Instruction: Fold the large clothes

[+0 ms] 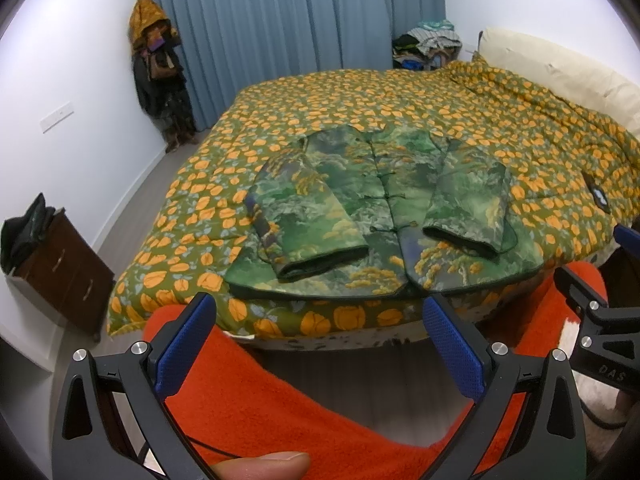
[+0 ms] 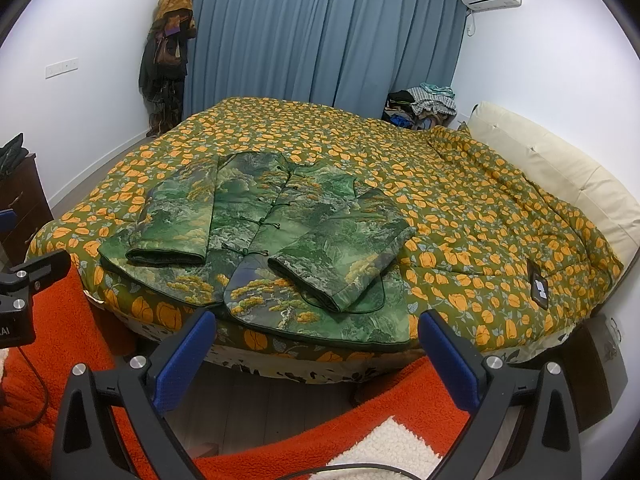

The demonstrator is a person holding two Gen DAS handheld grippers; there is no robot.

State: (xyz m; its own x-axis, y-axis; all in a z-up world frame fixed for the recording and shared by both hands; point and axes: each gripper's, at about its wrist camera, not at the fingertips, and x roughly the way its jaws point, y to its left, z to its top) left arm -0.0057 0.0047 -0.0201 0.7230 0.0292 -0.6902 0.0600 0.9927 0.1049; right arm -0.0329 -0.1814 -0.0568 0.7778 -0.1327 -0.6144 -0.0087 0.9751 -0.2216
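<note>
A green landscape-print padded jacket (image 1: 384, 208) lies front-up near the foot edge of the bed, buttoned with knot fastenings. Both sleeves are folded down over its front, cuffs pointing toward me. It also shows in the right wrist view (image 2: 272, 240). My left gripper (image 1: 320, 320) is open and empty, held off the bed just before the jacket's hem. My right gripper (image 2: 318, 334) is open and empty, just before the hem on the right side. Its body shows at the right edge of the left wrist view (image 1: 600, 320).
The bed has a green quilt with orange flowers (image 2: 460, 208) and a cream headboard (image 2: 560, 168) at right. A phone (image 2: 538, 284) lies on the quilt. An orange rug (image 1: 280, 420) covers the floor. A dark dresser (image 1: 60, 268) stands left. Clothes piles sit by blue curtains (image 2: 320, 32).
</note>
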